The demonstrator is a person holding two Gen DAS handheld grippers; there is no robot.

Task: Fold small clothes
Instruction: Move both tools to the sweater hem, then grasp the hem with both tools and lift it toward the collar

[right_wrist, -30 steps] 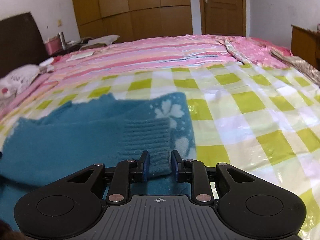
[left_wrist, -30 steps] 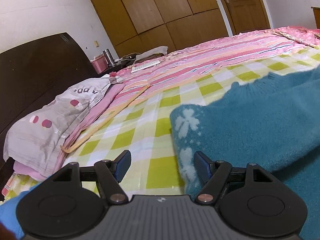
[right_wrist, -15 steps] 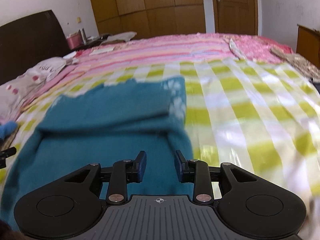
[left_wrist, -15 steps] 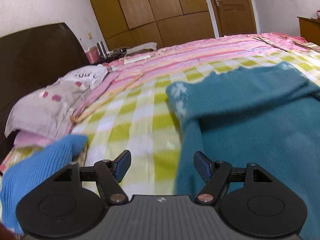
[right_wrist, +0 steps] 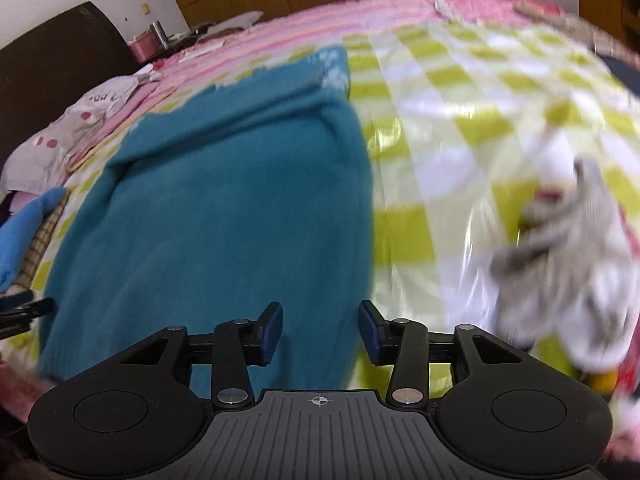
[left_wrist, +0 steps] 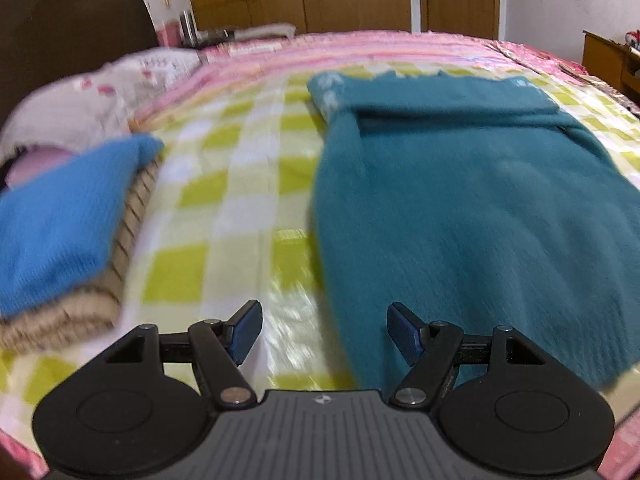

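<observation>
While both sets of fingers stand apart with nothing between them, the teal sweater (left_wrist: 460, 200) lies flat on the bed (left_wrist: 248, 184), its far sleeves already folded across the chest. The left gripper (left_wrist: 322, 330) hangs with the sweater's left edge just inside its right finger; the right gripper (right_wrist: 320, 332), whose jaws have just been opening, hangs over the sweater's near right corner, empty.

The next step appears to be the hem fold. Take each near corner squarely, fingers closing on the full thickness of knit and not on the checked cover beneath. Lift both corners together and level, or the fold will skew. Carry the hem toward the far folded sleeves, and lay it down before releasing.

A blue folded stack (left_wrist: 68, 216) sits left of the left fingers, loose pale garments (right_wrist: 568, 264) right of the right fingers; keep clear of both.
</observation>
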